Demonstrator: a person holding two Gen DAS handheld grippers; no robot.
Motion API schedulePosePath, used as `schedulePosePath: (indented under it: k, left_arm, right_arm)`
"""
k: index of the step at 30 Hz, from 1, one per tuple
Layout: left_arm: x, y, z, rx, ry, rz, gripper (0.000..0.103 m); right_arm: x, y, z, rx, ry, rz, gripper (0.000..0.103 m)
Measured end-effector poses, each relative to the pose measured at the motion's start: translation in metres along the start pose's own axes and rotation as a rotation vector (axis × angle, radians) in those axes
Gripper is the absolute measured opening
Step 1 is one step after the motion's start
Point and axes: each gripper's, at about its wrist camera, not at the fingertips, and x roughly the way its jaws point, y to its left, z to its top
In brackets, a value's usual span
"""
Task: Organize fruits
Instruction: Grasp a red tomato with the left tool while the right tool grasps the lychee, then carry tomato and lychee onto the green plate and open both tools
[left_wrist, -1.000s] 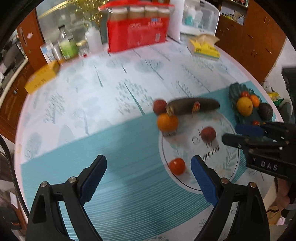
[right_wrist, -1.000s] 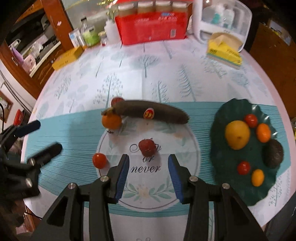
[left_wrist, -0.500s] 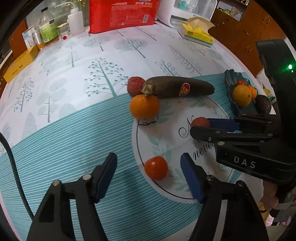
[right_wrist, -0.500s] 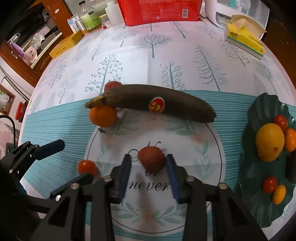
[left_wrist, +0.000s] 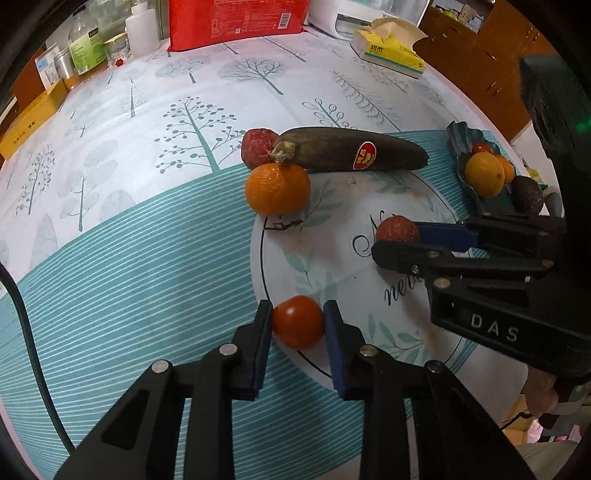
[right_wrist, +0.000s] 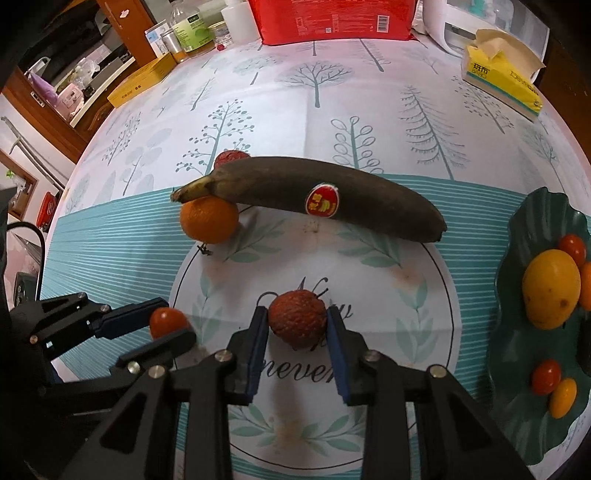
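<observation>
Pick-up step, both at once: left gripper (left_wrist: 297, 322) closed around tomato (left_wrist: 297, 322), right gripper (right_wrist: 297, 322) closed around lychee (right_wrist: 297, 322), both fruits between the pads on the cloth. Next: lift, carry to plate (right_wrist: 517, 398) at right, release gently
</observation>
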Motion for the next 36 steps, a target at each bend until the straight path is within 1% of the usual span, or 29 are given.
schedulePosePath:
  k: [2,6,11,14,19,26,32,36]
  left_arm:
    - [0.0,0.002,-0.001,-0.014,0.0,-0.014,0.025]
    - [-0.014,0.005,-0.004,-0.043,-0.013,-0.033,0.025]
    - [-0.041,-0.008,-0.003,-0.022,-0.059,-0.049,0.025]
    - [-0.064,-0.027,-0.003,0.026,-0.097,-0.046,0.025]
    - [-0.092,-0.062,0.002,0.09,-0.144,-0.084,0.025]
    - [-0.117,-0.128,0.023,0.179,-0.202,-0.114,0.025]
    - [-0.117,-0.182,0.044,0.234,-0.219,-0.111,0.025]
    - [-0.106,-0.213,0.06,0.246,-0.209,-0.101,0.025]
  right_arm:
    - [-0.001,0.0,-0.002,0.006,0.003,0.003,0.031]
    - [-0.011,-0.001,-0.01,0.019,-0.002,0.009,0.03]
    - [-0.035,-0.004,-0.027,0.032,-0.038,0.023,0.03]
    - [-0.05,-0.007,-0.041,0.044,-0.05,0.031,0.03]
    - [-0.079,-0.016,-0.066,0.064,-0.092,0.024,0.03]
    - [-0.127,-0.05,-0.088,0.109,-0.185,-0.013,0.03]
    - [-0.163,-0.103,-0.1,0.183,-0.242,-0.053,0.03]
    - [-0.18,-0.137,-0.099,0.202,-0.275,-0.086,0.03]
